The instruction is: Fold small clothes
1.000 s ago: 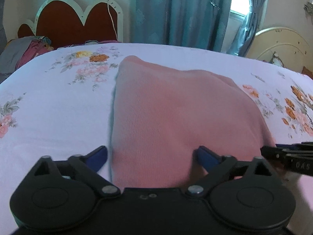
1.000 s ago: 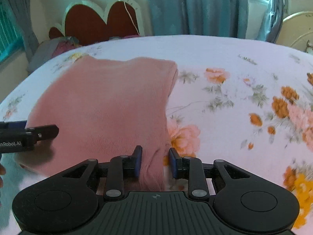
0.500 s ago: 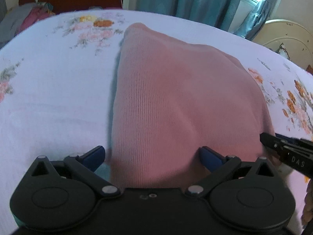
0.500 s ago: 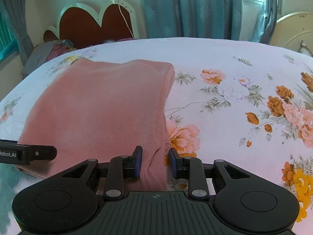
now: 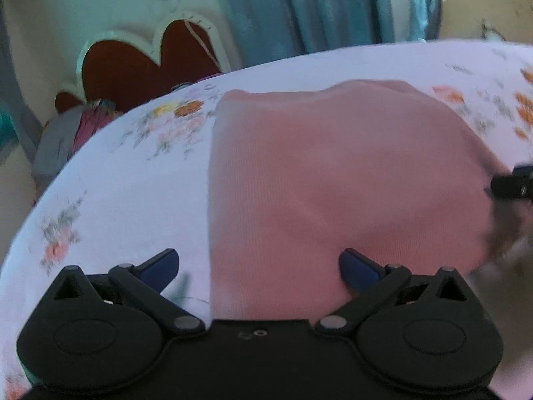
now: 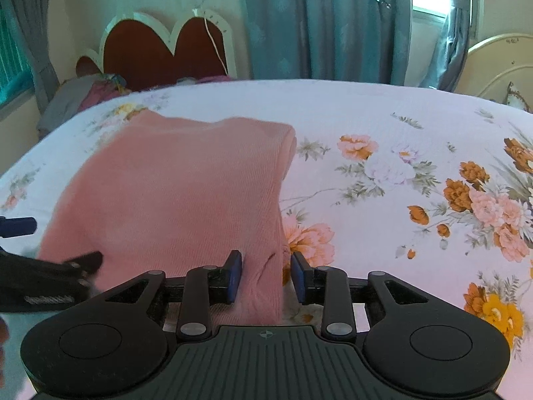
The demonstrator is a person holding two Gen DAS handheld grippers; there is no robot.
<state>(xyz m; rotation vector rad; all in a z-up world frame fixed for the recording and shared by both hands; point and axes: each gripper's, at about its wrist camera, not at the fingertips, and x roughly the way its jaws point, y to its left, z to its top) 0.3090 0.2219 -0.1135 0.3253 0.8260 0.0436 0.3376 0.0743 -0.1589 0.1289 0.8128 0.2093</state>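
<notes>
The right gripper (image 6: 265, 276) is letting go: its jaws are opening around the near right corner of the pink garment (image 6: 186, 196), and a gap is showing on both sides of the cloth where half a second ago the pads were pressing it. The left gripper (image 5: 258, 266) is standing wide open, as it was a second ago, with the garment's near left edge lying between its fingers and neither pad touching it; its view is tilting and blurring compared with the earlier frames, so that hand is swinging across. The garment itself is lying much as it was a second ago, a flat folded rectangle.

Judging from this, the fold in hand is being finished and released (the cloth is lying flat, with no loose sleeve showing from either camera). Either another fold across it or setting it aside looks like what is left.

The garment is lying on a bed with a pale floral sheet (image 6: 383, 126), flowers printed to the right of the garment and more faintly beyond its far left corner. Beyond the garment a red heart-shaped headboard (image 6: 166, 50) is standing against the wall, with a heap of grey and magenta cloth (image 6: 80, 96) beside it. Blue-green curtains (image 6: 326, 23) are hanging behind, right of the headboard, and a cream curved bed end (image 6: 493, 56) is showing further right.
</notes>
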